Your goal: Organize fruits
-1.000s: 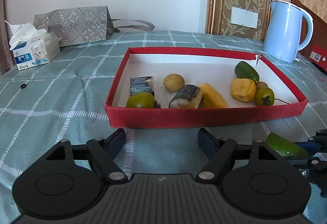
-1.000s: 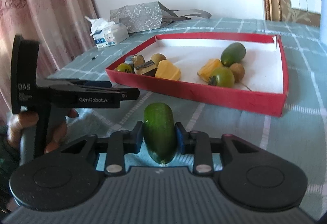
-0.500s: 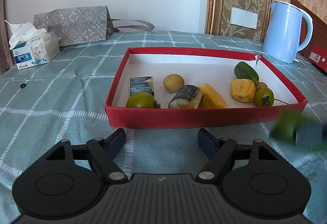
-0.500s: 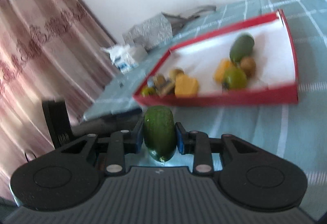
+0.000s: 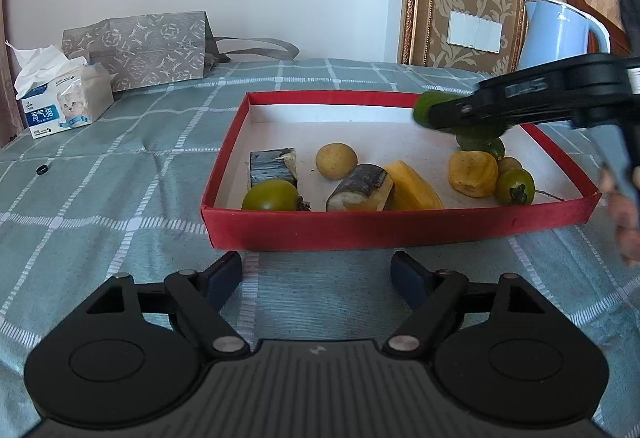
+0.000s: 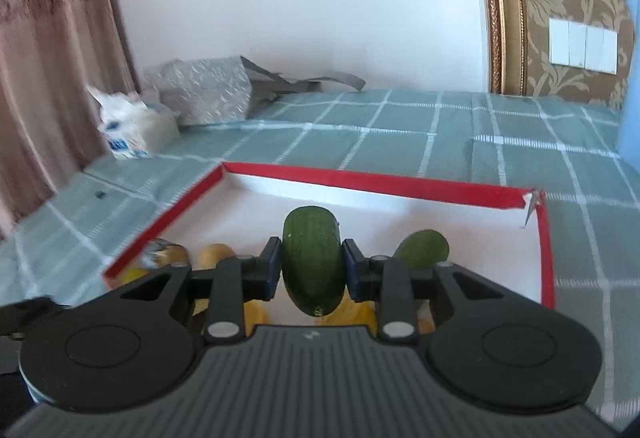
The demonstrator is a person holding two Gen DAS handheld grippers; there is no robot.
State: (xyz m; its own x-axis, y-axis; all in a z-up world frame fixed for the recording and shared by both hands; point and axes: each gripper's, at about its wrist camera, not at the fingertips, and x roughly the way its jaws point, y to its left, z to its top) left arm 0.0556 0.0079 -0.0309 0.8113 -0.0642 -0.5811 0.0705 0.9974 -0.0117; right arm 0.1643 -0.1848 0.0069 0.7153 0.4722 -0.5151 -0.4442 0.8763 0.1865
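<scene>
Checked tablecloth (image 5: 120, 190); left gripper (image 5: 318, 276) agape, empty; right gripper (image 6: 311, 270) clamps green fruit (image 6: 312, 258).

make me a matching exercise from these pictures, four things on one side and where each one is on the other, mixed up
Things:
1. green fruit
2. tissue pack
3. blue kettle
4. yellow wedge

Places:
A. lying inside the red box
B. on the cloth, far left
C. clamped in the right hand-held gripper
D. on the table beyond the box's right corner

Pairs: 1-C, 2-B, 3-D, 4-A
</scene>
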